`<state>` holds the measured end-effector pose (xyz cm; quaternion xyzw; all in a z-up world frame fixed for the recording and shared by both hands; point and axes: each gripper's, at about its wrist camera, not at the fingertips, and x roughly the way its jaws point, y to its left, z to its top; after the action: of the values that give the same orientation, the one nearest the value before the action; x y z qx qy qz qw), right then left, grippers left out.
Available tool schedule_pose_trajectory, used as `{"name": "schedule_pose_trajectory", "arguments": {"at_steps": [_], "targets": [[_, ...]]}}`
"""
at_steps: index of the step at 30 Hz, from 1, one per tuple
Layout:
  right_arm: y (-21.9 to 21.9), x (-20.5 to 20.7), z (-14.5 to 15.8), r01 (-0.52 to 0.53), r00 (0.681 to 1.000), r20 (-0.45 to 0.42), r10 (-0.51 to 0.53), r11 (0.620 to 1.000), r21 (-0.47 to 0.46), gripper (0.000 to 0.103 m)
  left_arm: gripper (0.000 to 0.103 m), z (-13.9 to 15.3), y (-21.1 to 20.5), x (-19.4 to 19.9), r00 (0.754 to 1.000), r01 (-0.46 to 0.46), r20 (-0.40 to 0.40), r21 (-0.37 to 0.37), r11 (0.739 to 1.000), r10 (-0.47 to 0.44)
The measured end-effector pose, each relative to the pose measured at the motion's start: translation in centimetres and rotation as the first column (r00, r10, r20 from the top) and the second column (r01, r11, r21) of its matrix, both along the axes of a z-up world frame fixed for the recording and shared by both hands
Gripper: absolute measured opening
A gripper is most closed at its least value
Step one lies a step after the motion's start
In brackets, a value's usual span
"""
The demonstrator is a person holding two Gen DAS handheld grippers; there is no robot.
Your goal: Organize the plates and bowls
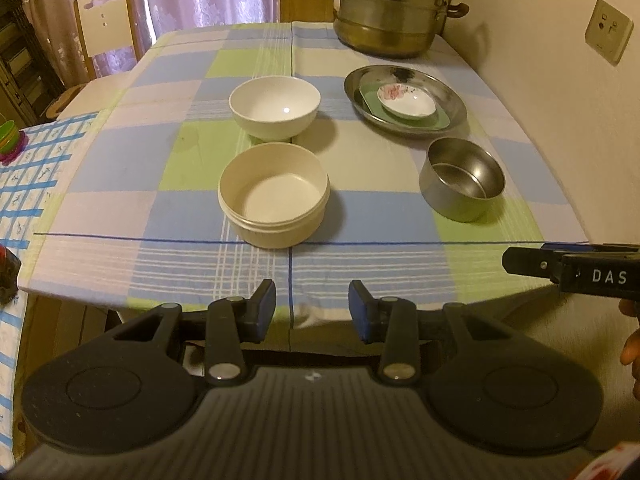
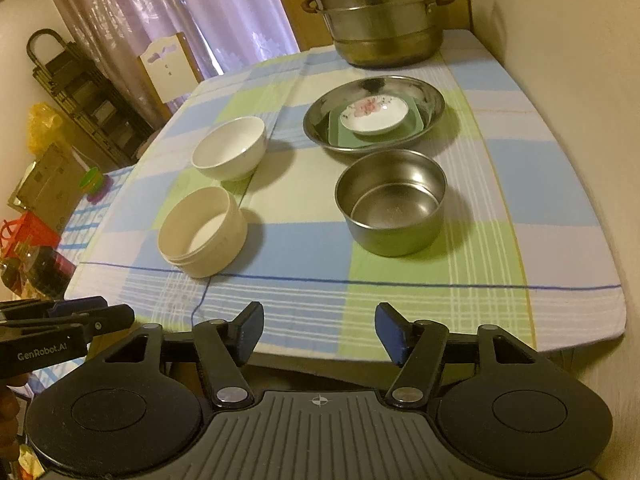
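Observation:
On the checked tablecloth stand a white round bowl (image 1: 275, 108) (image 2: 229, 147), a cream straight-walled bowl (image 1: 274, 194) (image 2: 202, 230) nearer to me, and a steel bowl (image 1: 462, 184) (image 2: 391, 201) on the right. Behind it a steel plate (image 1: 452, 96) (image 2: 430, 98) holds a green square plate (image 1: 438, 118) (image 2: 340, 140) with a small flowered dish (image 1: 407, 100) (image 2: 374, 114) on top. My left gripper (image 1: 312, 310) hangs open over the table's near edge, nothing between its fingers. My right gripper (image 2: 319, 332) is open and empty too, in front of the steel bowl.
A large stacked steel steamer pot (image 1: 390, 8) (image 2: 380, 12) stands at the table's far end by the wall. A white chair (image 1: 106, 20) and curtains are behind the table on the left. A lower side table with small items (image 1: 10, 140) sits at the left.

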<state>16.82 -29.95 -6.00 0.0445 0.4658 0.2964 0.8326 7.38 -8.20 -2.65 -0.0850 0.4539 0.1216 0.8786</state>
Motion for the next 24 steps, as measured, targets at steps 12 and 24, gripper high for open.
{"name": "schedule_pose_trajectory", "arguments": {"at_steps": [12, 24], "targets": [[-0.13, -0.42, -0.37, 0.013, 1.000, -0.005, -0.013, 1.000, -0.018, 0.067, 0.037, -0.37, 0.03, -0.09, 1.000, 0.000, -0.003, -0.013, 1.000, 0.000], [-0.44, -0.49, -0.42, 0.014, 1.000, -0.001, -0.014, 1.000, -0.022, 0.070, 0.037, -0.44, -0.08, -0.12, 1.000, -0.002, -0.005, -0.012, 1.000, 0.002]]}}
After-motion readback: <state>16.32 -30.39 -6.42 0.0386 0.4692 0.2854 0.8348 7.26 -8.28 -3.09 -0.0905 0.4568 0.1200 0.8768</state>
